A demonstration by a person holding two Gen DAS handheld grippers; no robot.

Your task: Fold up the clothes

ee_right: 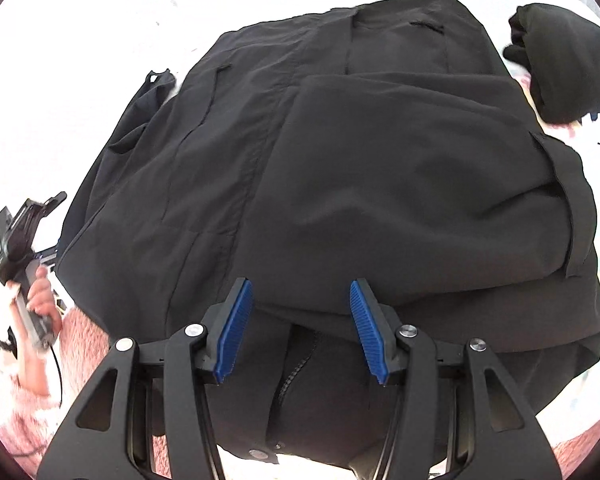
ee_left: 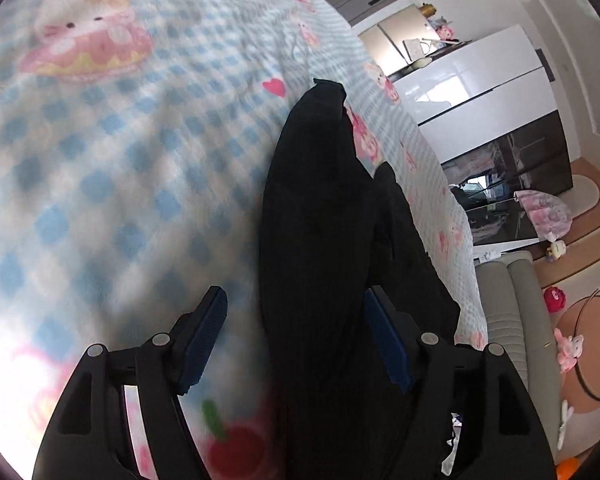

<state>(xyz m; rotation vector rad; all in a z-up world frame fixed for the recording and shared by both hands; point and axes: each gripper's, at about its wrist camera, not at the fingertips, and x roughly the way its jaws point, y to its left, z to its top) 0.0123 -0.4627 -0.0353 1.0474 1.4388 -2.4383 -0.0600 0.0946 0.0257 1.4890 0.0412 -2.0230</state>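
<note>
A black garment [ee_right: 340, 168] lies spread on the bed, partly folded with one layer laid over the right side. My right gripper [ee_right: 301, 292] is open just above its near edge, holding nothing. In the left wrist view a long strip of black cloth [ee_left: 324, 216] runs up between the fingers of my left gripper [ee_left: 296, 300], whose jaws stand wide apart; the cloth hangs against the right finger and is not pinched. The left gripper also shows in the right wrist view [ee_right: 24, 220], held in a hand at the garment's left edge.
The bed has a blue-and-white checked blanket with pink cartoon prints [ee_left: 120, 140]. Another dark folded garment [ee_right: 564, 60] lies at the far right. A white and black cabinet [ee_left: 492, 112], a grey sofa [ee_left: 512, 312] and a round table [ee_left: 596, 344] stand beside the bed.
</note>
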